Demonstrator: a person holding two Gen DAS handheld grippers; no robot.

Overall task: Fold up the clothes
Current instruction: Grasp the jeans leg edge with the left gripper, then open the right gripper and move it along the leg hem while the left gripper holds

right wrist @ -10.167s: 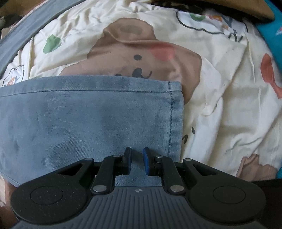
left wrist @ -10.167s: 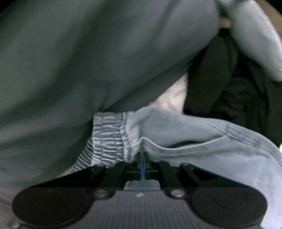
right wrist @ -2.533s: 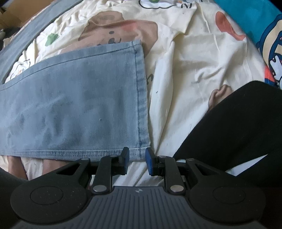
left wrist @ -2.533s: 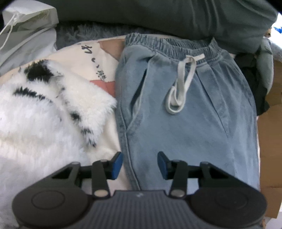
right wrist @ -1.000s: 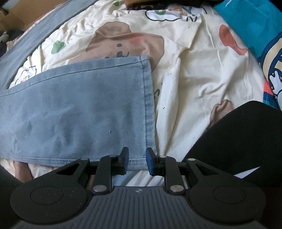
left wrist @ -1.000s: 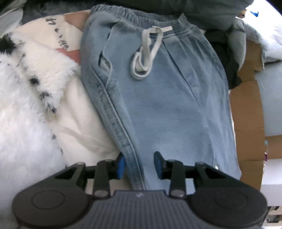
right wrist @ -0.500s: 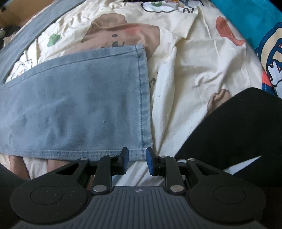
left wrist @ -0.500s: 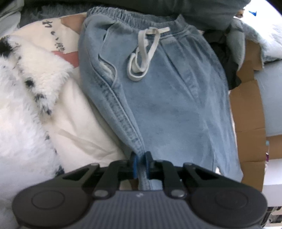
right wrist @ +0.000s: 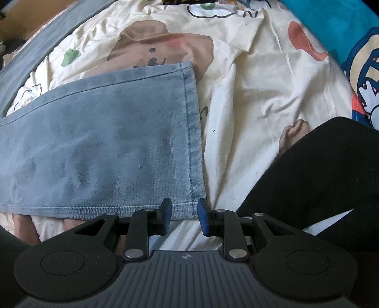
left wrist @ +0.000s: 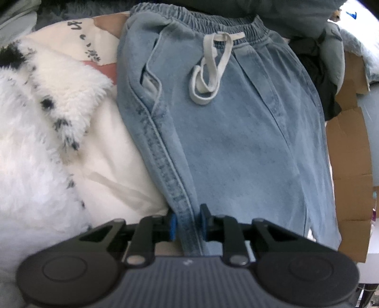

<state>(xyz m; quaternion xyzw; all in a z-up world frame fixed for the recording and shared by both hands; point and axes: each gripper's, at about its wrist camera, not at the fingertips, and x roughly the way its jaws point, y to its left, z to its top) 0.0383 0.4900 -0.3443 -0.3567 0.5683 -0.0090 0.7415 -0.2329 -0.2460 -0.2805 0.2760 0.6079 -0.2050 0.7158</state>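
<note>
Light blue jeans (left wrist: 236, 142) lie flat on the bed, with the elastic waistband and white drawstring (left wrist: 208, 78) at the far end in the left wrist view. My left gripper (left wrist: 187, 224) holds the fold of the jeans' left side seam between its blue pads. The jaws are opening, and the fold still fills the gap between them. In the right wrist view the jeans leg (right wrist: 106, 154) ends in a stitched hem. My right gripper (right wrist: 182, 213) points straight down over the hem's near corner (right wrist: 189, 208). Its jaws are opening and the pads stand apart, pressing on nothing.
A white fluffy cloth with black spots (left wrist: 35, 142) lies left of the jeans. Cardboard (left wrist: 348, 165) stands to their right, and a grey garment (left wrist: 284, 14) lies beyond the waistband. The cartoon-print sheet (right wrist: 248, 94) spreads right of the hem, beside a black cloth shape (right wrist: 319, 177) and teal printed fabric (right wrist: 343, 35).
My left jaws went from straddling the side seam to pinching it tight, then eased apart a little. The right gripper stayed over the hem corner.
</note>
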